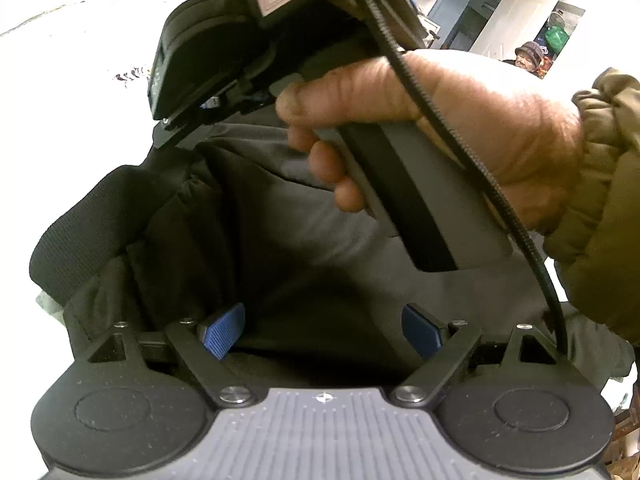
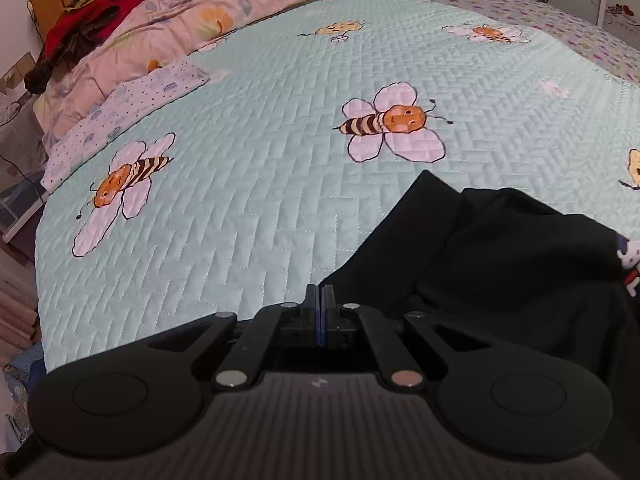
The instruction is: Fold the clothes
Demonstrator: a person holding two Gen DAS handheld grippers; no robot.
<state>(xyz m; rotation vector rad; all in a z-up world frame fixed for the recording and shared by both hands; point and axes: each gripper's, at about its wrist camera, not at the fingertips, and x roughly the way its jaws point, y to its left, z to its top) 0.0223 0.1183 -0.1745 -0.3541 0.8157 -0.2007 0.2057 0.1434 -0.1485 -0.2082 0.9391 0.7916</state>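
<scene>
Only in the right wrist view is the bee-printed quilt [image 2: 248,184] seen, with the black garment [image 2: 500,264] lying on it; the right gripper [image 2: 319,300] is clenched, whether on cloth cannot be told. In the left view, the left gripper [image 1: 324,330] is spread wide over dark fabric [image 1: 256,240], partly blocked by a hand [image 1: 460,132] gripping the other tool.

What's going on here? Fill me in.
A person is folding a black garment on a bed covered by a pale green bee-print quilt. The left gripper is open, its blue fingers spread just above the dark cloth. The person's hand holds the right gripper, whose fingers are pressed together at the garment's edge; whether cloth is pinched between them cannot be told. A pink floral blanket lies along the far side.
</scene>
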